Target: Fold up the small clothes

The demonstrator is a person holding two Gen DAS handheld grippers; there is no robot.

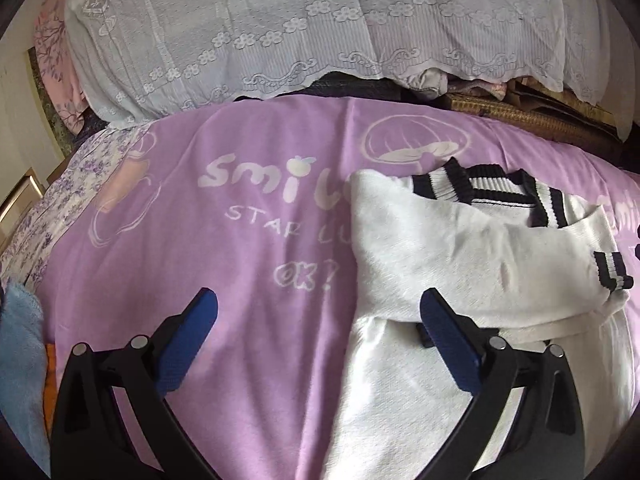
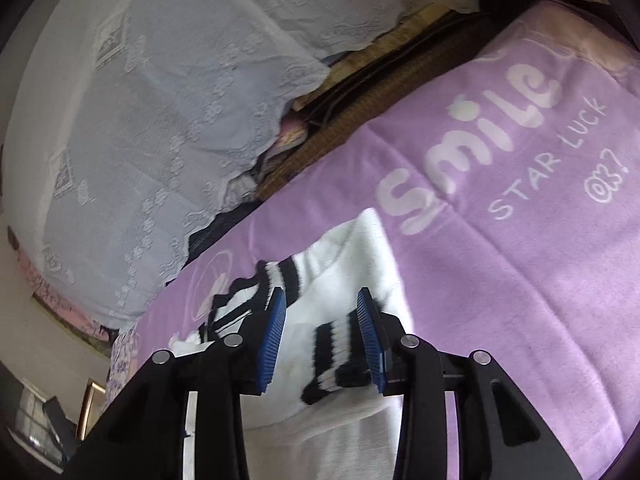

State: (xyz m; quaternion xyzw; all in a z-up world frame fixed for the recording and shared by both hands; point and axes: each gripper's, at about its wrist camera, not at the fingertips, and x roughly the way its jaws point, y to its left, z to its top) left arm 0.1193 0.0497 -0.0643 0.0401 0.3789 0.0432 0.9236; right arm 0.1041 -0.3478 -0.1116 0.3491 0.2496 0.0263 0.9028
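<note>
A small white sweater (image 1: 460, 248) with black-and-white striped collar and cuffs lies on a purple blanket (image 1: 240, 240), one sleeve folded across its body. My left gripper (image 1: 320, 312) is open above the blanket, its right finger over the sweater's left part. In the right wrist view my right gripper (image 2: 322, 312) is open, its blue pads either side of the sleeve's striped cuff (image 2: 340, 356), with the sweater (image 2: 348, 264) below. I cannot tell whether the pads touch the cuff.
A white lace cover (image 1: 280, 32) drapes a pile behind the blanket, with woven mats (image 1: 520, 116) beside it. A light blue cloth (image 1: 20, 360) and something orange (image 1: 50, 380) lie at the left edge. A floral sheet (image 1: 80, 184) shows under the blanket.
</note>
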